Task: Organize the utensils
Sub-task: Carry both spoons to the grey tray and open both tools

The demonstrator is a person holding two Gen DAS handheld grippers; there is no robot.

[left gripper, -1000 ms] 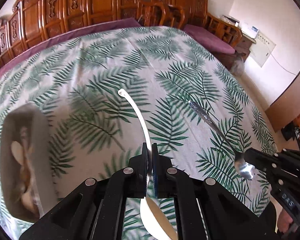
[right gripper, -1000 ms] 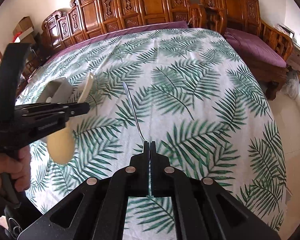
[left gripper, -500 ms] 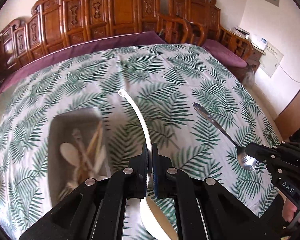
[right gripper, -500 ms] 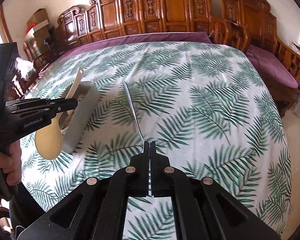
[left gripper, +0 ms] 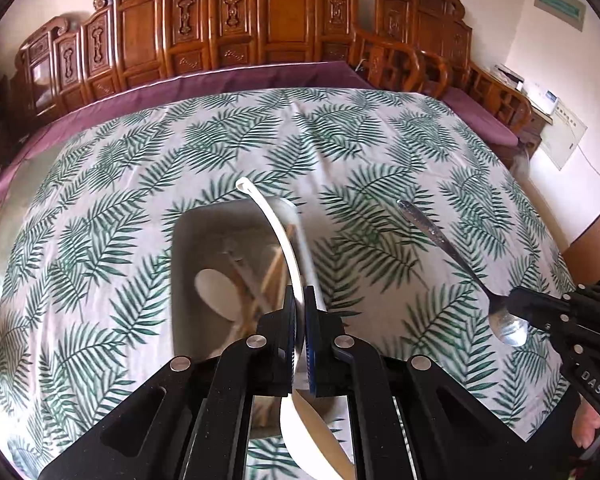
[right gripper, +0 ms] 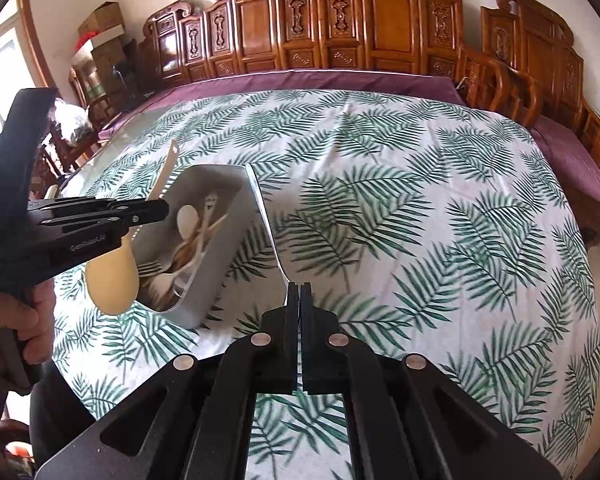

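left gripper (left gripper: 299, 304) clamped on white ladle (left gripper: 278, 232), above grey bin (left gripper: 180, 264) | right gripper (right gripper: 299, 300) clamped on metal spoon (right gripper: 266, 220), right of bin

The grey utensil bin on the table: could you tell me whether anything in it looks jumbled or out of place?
The grey utensil bin holds a loose heap: a white spoon, wooden pieces and forks cross at angles rather than lying parallel. Nothing has spilled onto the tablecloth.
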